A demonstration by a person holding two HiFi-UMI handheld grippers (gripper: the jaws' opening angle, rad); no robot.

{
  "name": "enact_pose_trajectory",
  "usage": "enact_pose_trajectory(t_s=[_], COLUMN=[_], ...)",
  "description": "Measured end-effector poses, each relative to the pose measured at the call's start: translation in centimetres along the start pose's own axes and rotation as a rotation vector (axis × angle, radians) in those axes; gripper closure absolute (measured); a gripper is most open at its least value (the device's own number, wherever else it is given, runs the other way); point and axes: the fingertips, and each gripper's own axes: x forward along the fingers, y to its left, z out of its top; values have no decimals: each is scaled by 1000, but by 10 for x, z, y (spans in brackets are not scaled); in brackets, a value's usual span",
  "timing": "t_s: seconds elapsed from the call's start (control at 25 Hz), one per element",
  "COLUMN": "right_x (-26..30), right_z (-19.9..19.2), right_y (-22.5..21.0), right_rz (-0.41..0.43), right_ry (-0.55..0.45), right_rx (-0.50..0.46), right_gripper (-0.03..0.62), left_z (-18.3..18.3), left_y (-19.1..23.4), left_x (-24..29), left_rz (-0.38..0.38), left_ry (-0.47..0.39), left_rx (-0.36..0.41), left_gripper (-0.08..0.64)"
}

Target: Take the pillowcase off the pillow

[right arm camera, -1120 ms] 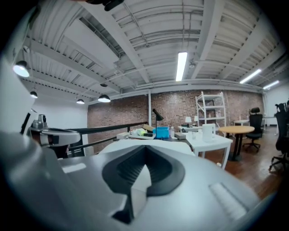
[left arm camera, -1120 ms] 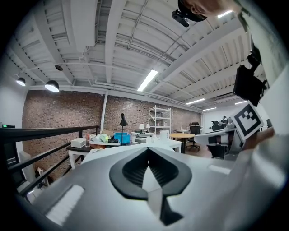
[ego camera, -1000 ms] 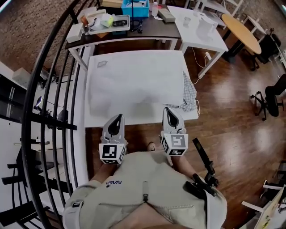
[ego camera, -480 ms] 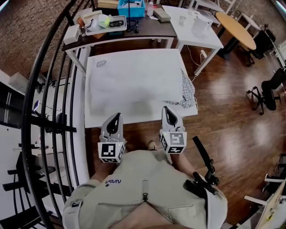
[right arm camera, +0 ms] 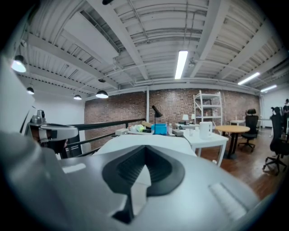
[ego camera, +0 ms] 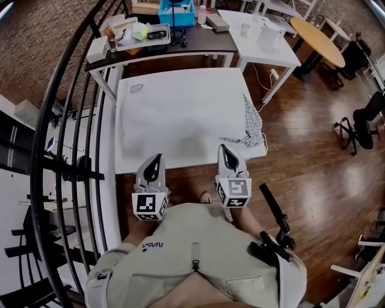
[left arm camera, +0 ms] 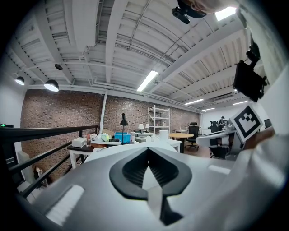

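A white pillow in its white pillowcase (ego camera: 180, 117) lies flat on the white table (ego camera: 129, 161) in the head view. A patterned grey cloth (ego camera: 254, 126) hangs off the pillow's right end. My left gripper (ego camera: 157, 159) and right gripper (ego camera: 225, 150) are held side by side near my body, at the table's front edge, short of the pillow. Both are shut with nothing between the jaws. In the left gripper view the left gripper (left arm camera: 147, 151) points level across the room; the right gripper (right arm camera: 144, 149) does the same in its own view.
Behind the white table stands a dark desk (ego camera: 198, 41) with trays, a blue box (ego camera: 176, 11) and clutter. A second white table (ego camera: 261, 39) and a round wooden table (ego camera: 322, 39) are at the back right. A black railing (ego camera: 66, 114) runs along the left.
The head view has shifted slightly, so the table sits a little differently in frame. Both grippers stay where they were, still shut.
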Motion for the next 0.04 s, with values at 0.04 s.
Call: enact_pose_trajectory(t_s=[0.04], right_x=[0], right_z=[-1], right_y=[-1], right_rz=[0], right_ry=[0], right_rx=[1], right_gripper=[591], left_z=[-1], left_y=[0], left_x=[0], left_rz=[2], left_ry=[0], left_rx=[0], left_gripper=[558])
